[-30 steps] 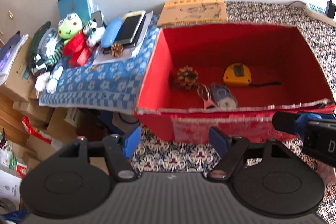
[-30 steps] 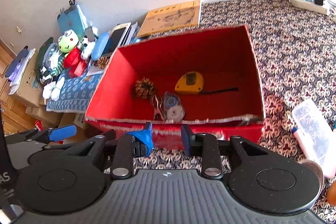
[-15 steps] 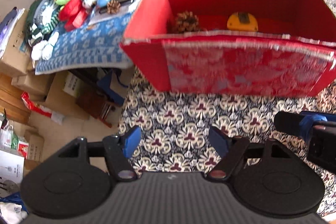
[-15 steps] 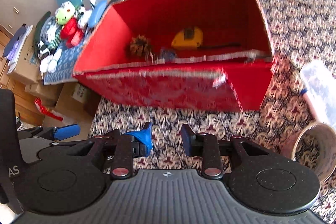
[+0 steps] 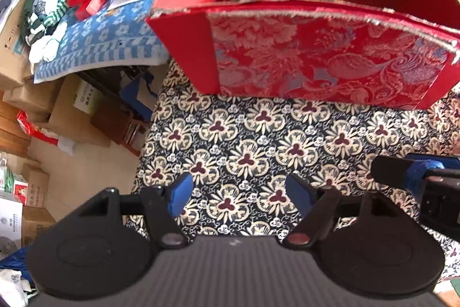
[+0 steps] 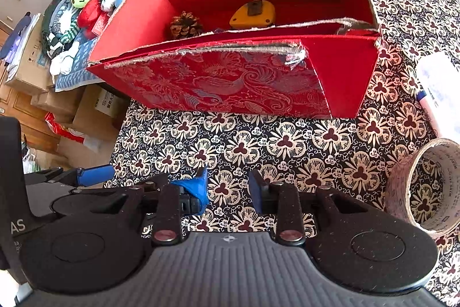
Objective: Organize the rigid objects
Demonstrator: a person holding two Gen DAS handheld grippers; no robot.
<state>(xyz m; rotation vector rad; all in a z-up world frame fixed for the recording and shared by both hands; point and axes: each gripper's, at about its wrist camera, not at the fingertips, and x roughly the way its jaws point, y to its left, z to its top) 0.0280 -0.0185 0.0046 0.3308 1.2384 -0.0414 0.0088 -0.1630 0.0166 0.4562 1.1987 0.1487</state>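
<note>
Tape roll (image 6: 425, 186) stands at right on the patterned surface (image 6: 287, 146), near the red box (image 6: 230, 82): light, stiff, I'd pinch 1 wall. Right gripper (image 6: 227, 189) and left gripper (image 5: 237, 192) fingers apart, empty.

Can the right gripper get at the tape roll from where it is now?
Probably yes: the right gripper is open and empty, and the tape roll lies on bare patterned cloth just to its right, nothing between.

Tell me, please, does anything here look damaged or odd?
Yes. The red box has a frayed, torn top edge on its front wall, with a ragged bit sticking up near the right corner. Nothing looks spilled.
</note>
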